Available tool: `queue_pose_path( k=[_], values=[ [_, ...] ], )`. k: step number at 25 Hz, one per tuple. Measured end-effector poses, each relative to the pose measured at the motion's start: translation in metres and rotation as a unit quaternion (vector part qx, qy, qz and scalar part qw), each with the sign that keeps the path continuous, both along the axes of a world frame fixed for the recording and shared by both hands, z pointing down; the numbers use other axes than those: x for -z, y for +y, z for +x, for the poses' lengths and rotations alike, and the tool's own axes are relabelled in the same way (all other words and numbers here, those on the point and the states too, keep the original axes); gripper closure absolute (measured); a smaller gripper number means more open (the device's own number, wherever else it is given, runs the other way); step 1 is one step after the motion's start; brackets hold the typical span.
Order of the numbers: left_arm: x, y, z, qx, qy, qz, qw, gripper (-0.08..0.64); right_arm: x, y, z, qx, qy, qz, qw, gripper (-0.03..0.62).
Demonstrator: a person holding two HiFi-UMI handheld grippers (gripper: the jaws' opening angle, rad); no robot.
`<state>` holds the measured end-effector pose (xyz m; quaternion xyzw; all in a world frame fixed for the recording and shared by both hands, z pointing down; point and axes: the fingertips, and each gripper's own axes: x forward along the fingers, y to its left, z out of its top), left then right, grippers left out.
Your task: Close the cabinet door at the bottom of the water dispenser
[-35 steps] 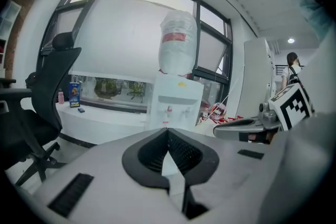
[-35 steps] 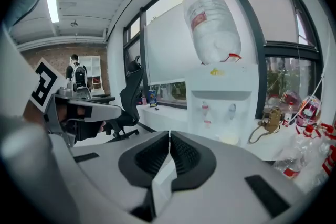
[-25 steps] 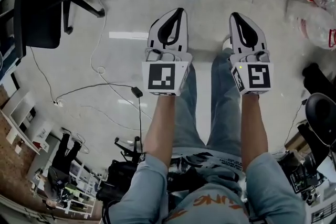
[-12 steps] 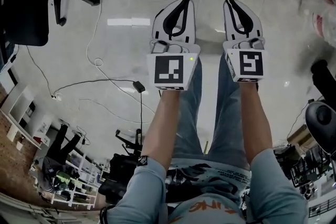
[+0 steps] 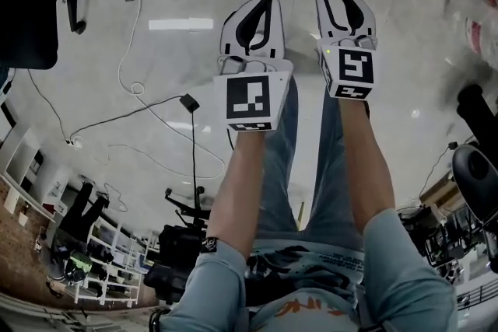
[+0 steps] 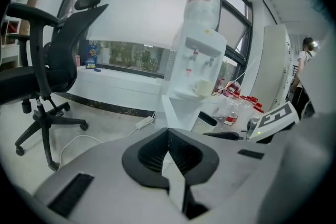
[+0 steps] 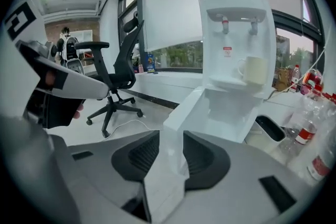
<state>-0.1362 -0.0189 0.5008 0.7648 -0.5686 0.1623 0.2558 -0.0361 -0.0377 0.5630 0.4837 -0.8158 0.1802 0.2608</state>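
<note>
The white water dispenser (image 7: 236,50) stands ahead with a bottle on top and a cup (image 7: 253,70) on its tray. Its bottom cabinet door (image 7: 184,113) hangs open, swung out toward me. In the left gripper view the dispenser (image 6: 202,65) and its open door (image 6: 178,113) lie farther off. My right gripper (image 7: 171,136) is short of the door; its jaws are opening with nothing between them. My left gripper (image 6: 168,131) is shut and empty. In the head view both the left gripper (image 5: 255,15) and the right gripper (image 5: 341,5) are held out over the floor.
A black office chair (image 6: 47,60) stands at the left, with a cable (image 5: 132,89) trailing across the floor. Right of the dispenser are a black-rimmed bin (image 7: 270,128) and several plastic bottles (image 7: 304,134). A person (image 7: 65,42) stands far back.
Both grippers have moved forward, up the head view. The right gripper's jaws have parted; the left gripper's jaws stay together.
</note>
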Motion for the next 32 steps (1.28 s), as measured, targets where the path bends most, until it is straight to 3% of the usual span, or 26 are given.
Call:
queue_pose_path(
  k=[9,18,32],
  values=[
    [-0.015,0.005,-0.02,0.009,0.007,-0.017,0.9998,0.54,-0.045,-0.018,-0.02,-0.022,-0.007,-0.044,0.999,0.371],
    [-0.025,0.003,-0.032,0.003,0.008,-0.026,0.9996,0.54,-0.082,-0.027,-0.032,-0.041,-0.004,-0.068,0.997,0.359],
    [-0.032,-0.009,-0.043,-0.016,0.009,-0.033,0.9993,0.54,-0.091,-0.05,-0.032,-0.087,-0.01,-0.076,0.993,0.359]
  ],
)
